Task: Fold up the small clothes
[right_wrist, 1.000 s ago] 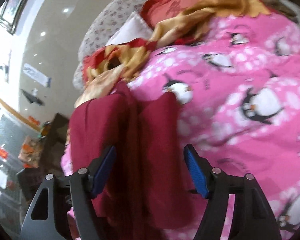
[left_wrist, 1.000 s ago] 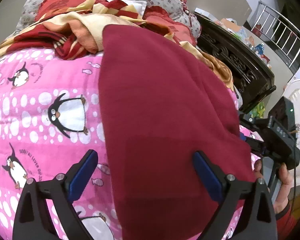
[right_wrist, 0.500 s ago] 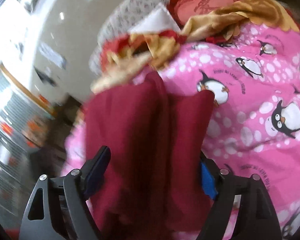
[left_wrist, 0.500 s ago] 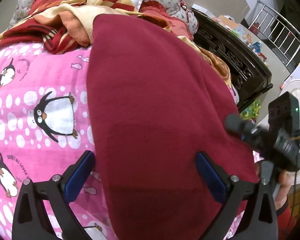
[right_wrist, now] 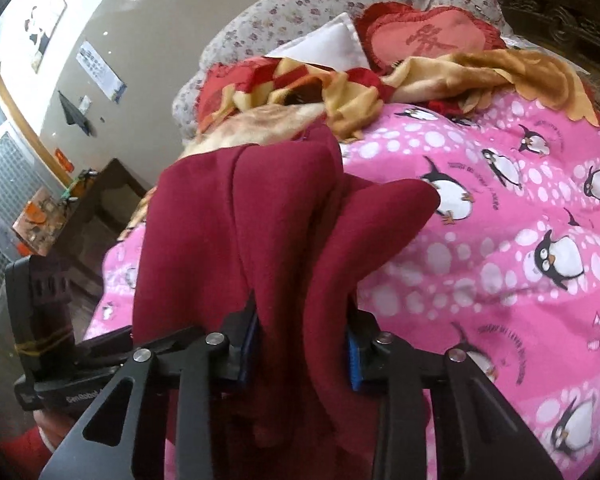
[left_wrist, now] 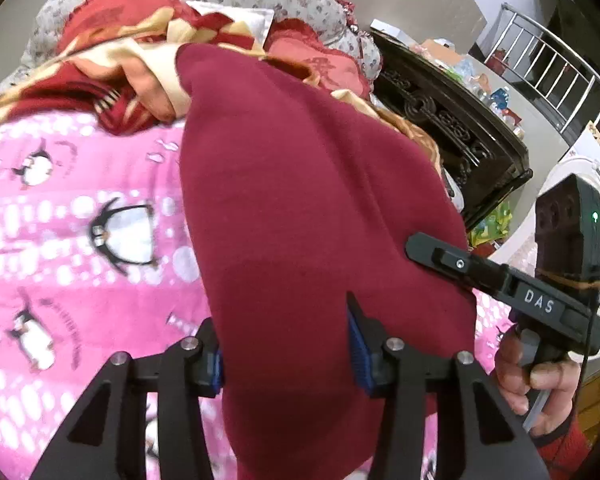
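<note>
A maroon garment [left_wrist: 300, 184] lies lengthwise on a pink penguin quilt [left_wrist: 80, 240]. In the left wrist view my left gripper [left_wrist: 286, 356] has the garment's near end between its blue pads. Its jaws are closing and the pads press into the cloth. In the right wrist view the garment [right_wrist: 240, 208] bunches into folds. My right gripper [right_wrist: 302, 356] is closing on the gathered near end, pads against the cloth. A person's hand [left_wrist: 536, 376] holds the right gripper's handle at the garment's right edge.
A crumpled red and yellow blanket [left_wrist: 120, 64] and a red heart pillow [right_wrist: 432, 40] lie at the far end of the quilt [right_wrist: 520, 240]. A dark carved wooden cabinet [left_wrist: 440, 120] stands along the bed, with a metal railing [left_wrist: 560, 72] beyond.
Both grippers went from wide open around the garment's near end to closed on it. The cloth has bunched up and lifted slightly, and the right gripper has rolled.
</note>
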`<state>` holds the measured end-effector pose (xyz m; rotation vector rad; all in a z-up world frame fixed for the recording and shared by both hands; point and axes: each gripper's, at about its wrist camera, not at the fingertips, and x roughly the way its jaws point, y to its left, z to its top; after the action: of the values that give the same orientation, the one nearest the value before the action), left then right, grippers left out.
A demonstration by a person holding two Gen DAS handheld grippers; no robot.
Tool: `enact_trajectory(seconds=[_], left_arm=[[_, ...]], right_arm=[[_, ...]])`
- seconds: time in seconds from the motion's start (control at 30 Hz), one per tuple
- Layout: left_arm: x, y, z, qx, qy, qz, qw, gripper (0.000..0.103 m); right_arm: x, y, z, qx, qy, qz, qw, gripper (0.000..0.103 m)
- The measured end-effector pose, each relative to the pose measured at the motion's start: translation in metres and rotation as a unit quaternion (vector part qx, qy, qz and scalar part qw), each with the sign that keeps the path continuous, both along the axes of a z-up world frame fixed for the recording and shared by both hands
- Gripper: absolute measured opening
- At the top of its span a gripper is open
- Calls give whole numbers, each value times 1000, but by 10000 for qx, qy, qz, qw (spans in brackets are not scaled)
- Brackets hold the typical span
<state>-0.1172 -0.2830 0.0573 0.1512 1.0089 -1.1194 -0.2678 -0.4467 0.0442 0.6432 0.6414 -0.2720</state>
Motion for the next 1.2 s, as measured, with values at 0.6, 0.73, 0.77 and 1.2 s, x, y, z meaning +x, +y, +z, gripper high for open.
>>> enact_trajectory(seconds=[0.6, 0.73, 0.77, 1.2], left_arm=[[-10, 141, -23, 843, 475, 643, 9932, 72], [-10, 154, -9, 795, -5, 888, 9929, 75], [-10, 157, -7, 777, -65, 938, 9925, 75], [-34, 161, -13, 850, -119, 831, 9928, 75]], right_arm=[[-5, 98, -28, 495, 869, 561, 9934, 59], [-22, 101, 10, -44, 640, 364, 9973, 59], [-25, 105, 18, -121, 532, 451, 9975, 59], [9, 113, -43, 913, 742, 366, 9924, 81]])
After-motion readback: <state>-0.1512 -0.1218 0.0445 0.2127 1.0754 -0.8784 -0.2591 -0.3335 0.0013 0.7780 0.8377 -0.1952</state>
